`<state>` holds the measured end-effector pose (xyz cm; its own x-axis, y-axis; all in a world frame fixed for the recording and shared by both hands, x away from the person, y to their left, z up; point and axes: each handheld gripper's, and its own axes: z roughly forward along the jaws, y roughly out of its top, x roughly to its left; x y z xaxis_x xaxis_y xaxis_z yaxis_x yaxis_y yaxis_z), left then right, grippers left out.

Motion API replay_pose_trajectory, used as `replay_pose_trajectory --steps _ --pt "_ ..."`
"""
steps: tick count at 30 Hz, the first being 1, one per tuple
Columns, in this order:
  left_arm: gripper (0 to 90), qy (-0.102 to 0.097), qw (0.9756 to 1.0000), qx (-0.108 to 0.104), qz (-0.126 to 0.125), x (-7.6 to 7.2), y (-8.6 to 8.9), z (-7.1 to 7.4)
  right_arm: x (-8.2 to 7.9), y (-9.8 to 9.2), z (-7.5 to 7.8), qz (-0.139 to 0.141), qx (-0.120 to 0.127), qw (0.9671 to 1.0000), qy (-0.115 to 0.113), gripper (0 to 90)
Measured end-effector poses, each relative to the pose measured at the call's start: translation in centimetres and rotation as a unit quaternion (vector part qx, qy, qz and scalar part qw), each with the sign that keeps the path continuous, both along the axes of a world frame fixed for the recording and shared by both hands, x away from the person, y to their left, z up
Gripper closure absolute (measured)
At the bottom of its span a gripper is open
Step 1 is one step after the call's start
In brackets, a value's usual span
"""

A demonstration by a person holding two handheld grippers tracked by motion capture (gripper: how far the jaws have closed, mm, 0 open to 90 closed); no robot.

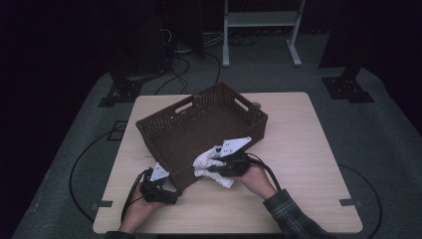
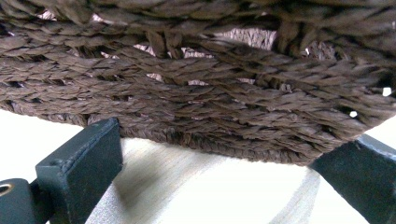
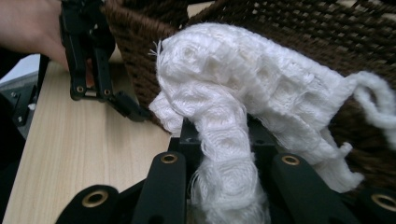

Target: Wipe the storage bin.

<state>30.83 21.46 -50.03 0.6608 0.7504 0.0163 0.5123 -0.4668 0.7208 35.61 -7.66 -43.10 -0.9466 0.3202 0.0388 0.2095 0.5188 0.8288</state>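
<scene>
While the right gripper [image 1: 215, 162] clamps a bunched white cloth [image 1: 208, 164] between its jaws, the cloth sits at the near wall of the brown wicker basket [image 1: 164, 124], toward 6 o'clock from the basket's middle in the high view, with one end drooping over the wooden table [image 1: 308, 149]. Seen from the right gripper view, the cloth [image 3: 243, 93] bulges up out of the closed jaws and a loose strand curls off toward 3 o'clock, the basket's weave [image 3: 327, 42] just behind it. At 7 o'clock from the basket's middle, the left gripper [image 1: 171, 195] points at the basket's near corner. Its jaws stand apart in the left gripper view, one on either side of the basket's lower edge [image 2: 210, 121], pressing on nothing, with bare table [image 2: 201, 186] between them.
</scene>
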Motion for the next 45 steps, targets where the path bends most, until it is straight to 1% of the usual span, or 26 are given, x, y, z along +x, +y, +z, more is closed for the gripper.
replay_pose_trajectory --steps 2,3,4,6,8,12,13,18,23,30,33,34,35,36,38,40,43,44,45 --pt "1.5 -0.001 1.0 0.0 0.0 0.0 0.0 0.0 0.0 0.4 -0.5 0.002 -0.009 0.9999 0.003 73.7" --pt "1.4 -0.001 1.0 -0.001 0.0 0.0 0.0 0.0 0.0 0.8 -1.0 0.004 -0.018 0.9998 0.007 73.7" --pt "1.4 -0.001 1.0 -0.001 0.0 0.0 0.0 0.0 0.0 0.8 -1.0 0.004 -0.018 0.9998 0.007 73.7" --pt "1.5 -0.001 1.0 -0.001 0.0 0.0 0.0 0.0 0.2 1.3 -1.8 0.008 -0.028 0.9995 0.012 73.7" --pt "1.5 -0.001 1.0 -0.001 0.0 0.0 0.0 0.0 0.2 1.4 -2.0 0.009 -0.031 0.9994 0.013 73.7" --pt "1.4 -0.001 1.0 -0.001 0.0 0.0 0.0 0.0 0.2 2.2 -3.1 0.017 -0.052 0.9984 0.017 73.7" --pt "1.4 -0.001 1.0 0.0 0.0 0.0 0.0 0.0 0.2 2.5 -3.6 0.02 -0.056 0.9979 0.023 73.7" --pt "1.5 -0.001 1.0 0.0 0.0 0.0 0.0 0.0 0.1 2.9 -4.2 0.025 -0.065 0.9972 0.029 73.7" --pt "1.5 -0.001 1.0 0.0 0.0 0.0 0.0 0.0 -0.1 3.3 -5.4 0.032 -0.083 0.9954 0.034 73.7" --pt "1.5 -0.001 1.0 0.0 0.0 0.0 0.0 0.0 -0.2 3.4 -5.2 0.032 -0.085 0.9954 0.032 73.6" --pt "1.5 -0.001 1.0 0.0 0.0 0.0 0.0 0.0 -0.3 3.2 -4.6 0.033 -0.067 0.9967 0.034 73.6" --pt "1.4 -0.001 1.0 0.0 0.0 0.0 0.0 0.0 -0.4 3.1 -4.2 0.034 -0.061 0.9971 0.031 73.6" --pt "1.5 -0.001 1.0 0.0 0.0 0.0 0.0 0.0 -0.6 3.2 -3.6 0.036 -0.055 0.9976 0.023 73.6" --pt "1.5 -0.001 1.0 -0.001 0.0 0.0 0.0 0.0 -0.6 3.2 -3.6 0.036 -0.055 0.9976 0.023 73.6" --pt "1.4 -0.001 1.0 0.0 0.0 0.0 0.0 0.0 -0.9 3.2 -3.0 0.039 -0.045 0.998 0.02 73.6" --pt "1.5 -0.001 1.0 0.0 0.0 0.0 0.0 0.0 -1.2 3.3 -2.2 0.044 -0.034 0.9984 0.012 73.6" --pt "1.4 -0.001 1.0 0.0 0.0 0.0 0.0 0.0 -1.4 3.4 -1.7 0.048 -0.029 0.9984 0.006 73.6" --pt "1.5 0.0 1.0 0.001 0.0 0.0 0.0 0.0 -1.6 3.5 -1.3 0.05 -0.019 0.9986 0.004 73.6" --pt "1.5 -0.001 1.0 -0.001 0.001 0.0 0.0 0.0 -1.6 3.5 -1.3 0.05 -0.019 0.9986 0.004 73.6"
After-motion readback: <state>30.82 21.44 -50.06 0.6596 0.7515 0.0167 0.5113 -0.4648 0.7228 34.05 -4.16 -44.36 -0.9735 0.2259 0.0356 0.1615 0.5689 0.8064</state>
